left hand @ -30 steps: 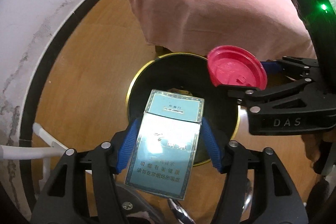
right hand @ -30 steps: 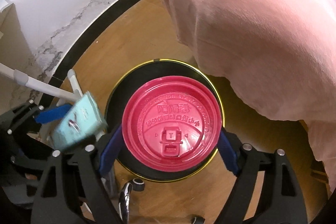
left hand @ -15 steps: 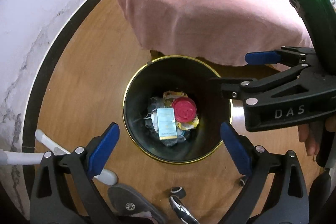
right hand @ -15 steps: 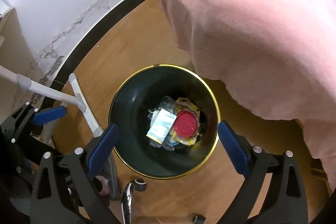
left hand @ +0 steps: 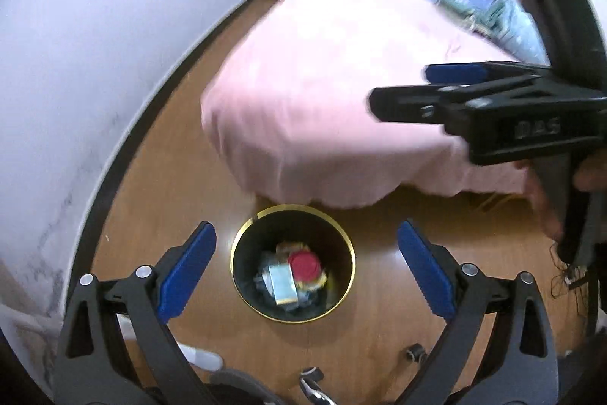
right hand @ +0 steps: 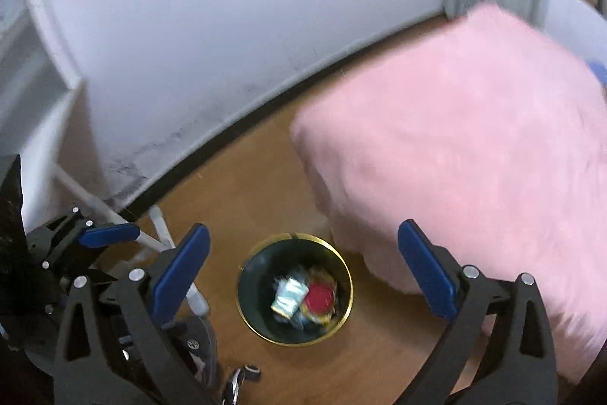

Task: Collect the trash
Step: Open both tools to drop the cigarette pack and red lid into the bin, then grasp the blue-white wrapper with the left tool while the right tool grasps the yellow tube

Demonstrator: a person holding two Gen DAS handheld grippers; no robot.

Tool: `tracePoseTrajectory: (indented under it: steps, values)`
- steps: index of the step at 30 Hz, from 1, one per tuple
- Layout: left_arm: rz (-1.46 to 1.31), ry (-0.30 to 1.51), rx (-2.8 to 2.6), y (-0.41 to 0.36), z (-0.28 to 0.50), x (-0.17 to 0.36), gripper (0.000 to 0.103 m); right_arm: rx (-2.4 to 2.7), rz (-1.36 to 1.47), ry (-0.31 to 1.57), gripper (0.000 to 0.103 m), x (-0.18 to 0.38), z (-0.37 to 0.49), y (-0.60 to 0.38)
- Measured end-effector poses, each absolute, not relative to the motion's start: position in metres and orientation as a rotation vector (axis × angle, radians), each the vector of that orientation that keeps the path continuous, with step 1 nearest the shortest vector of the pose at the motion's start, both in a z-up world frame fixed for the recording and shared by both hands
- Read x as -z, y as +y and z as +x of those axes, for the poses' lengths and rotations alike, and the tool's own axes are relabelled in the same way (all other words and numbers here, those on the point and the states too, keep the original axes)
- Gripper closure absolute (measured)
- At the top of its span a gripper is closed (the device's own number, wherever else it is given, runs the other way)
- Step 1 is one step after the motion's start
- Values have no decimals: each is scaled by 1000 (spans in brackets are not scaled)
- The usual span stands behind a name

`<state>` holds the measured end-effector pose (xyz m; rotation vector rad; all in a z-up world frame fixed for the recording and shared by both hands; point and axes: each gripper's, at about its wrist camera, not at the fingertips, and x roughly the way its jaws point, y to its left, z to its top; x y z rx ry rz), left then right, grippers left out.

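Down in the bin (left hand: 242, 276) lie the box (left hand: 282, 283) and lid (left hand: 304, 263); both grippers (left hand: 305, 268) (right hand: 303, 266) hang above, jaws spread wide, just opened, holding nothing.

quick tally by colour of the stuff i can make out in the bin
red: 1, the lid
pale blue: 1, the pack
yellow: 1, a wrapper under the lid
grey or unclear: a heap of scraps, too blurred to count
total: 3 clear items in the bin, plus the scraps
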<state>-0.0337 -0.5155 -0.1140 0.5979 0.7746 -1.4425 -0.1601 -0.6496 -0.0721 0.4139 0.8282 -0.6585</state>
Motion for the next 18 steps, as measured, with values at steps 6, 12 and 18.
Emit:
tracePoseTrajectory:
  steps: [6,12,18]
  values:
    - [577,615,1331,-424,1,37,9,485,248,739,7,-2,-99,-578]
    - [579,545,988,-276,93,5,9,216,181,709,7,-21,8,-493]
    - [565,606,621,-125,182,8,9,-102,94,794,7,0,146,-371]
